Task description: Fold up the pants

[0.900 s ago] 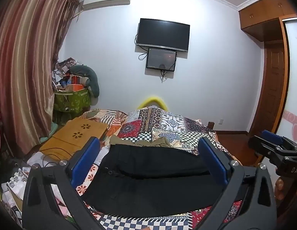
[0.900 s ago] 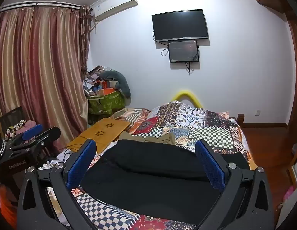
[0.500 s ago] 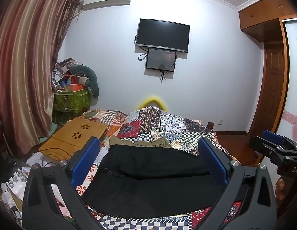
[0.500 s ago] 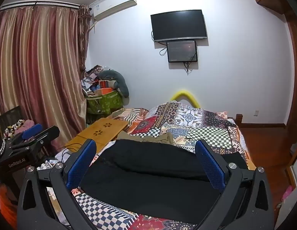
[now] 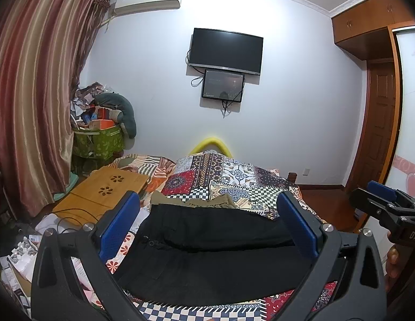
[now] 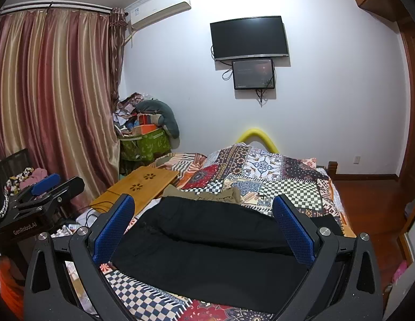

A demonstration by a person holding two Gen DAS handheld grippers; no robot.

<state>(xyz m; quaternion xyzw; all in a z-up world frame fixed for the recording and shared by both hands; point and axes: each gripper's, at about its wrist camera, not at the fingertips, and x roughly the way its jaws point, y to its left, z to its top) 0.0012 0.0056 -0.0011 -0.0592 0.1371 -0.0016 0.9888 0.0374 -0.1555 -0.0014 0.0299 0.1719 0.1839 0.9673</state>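
Black pants lie folded in a flat stack on the patchwork quilt at the near end of the bed; they also show in the right wrist view. My left gripper is open and empty, held above and in front of the pants. My right gripper is open and empty, likewise above them. The right gripper shows at the right edge of the left wrist view; the left gripper shows at the left of the right wrist view.
Khaki cloth lies just beyond the pants. A wooden lap desk with cables sits at the bed's left. A green bin of clutter and curtains stand left. A TV hangs on the far wall; a door is right.
Both grippers drifted very slightly; the view shifted a little. The pants have not moved and both grippers stay open.
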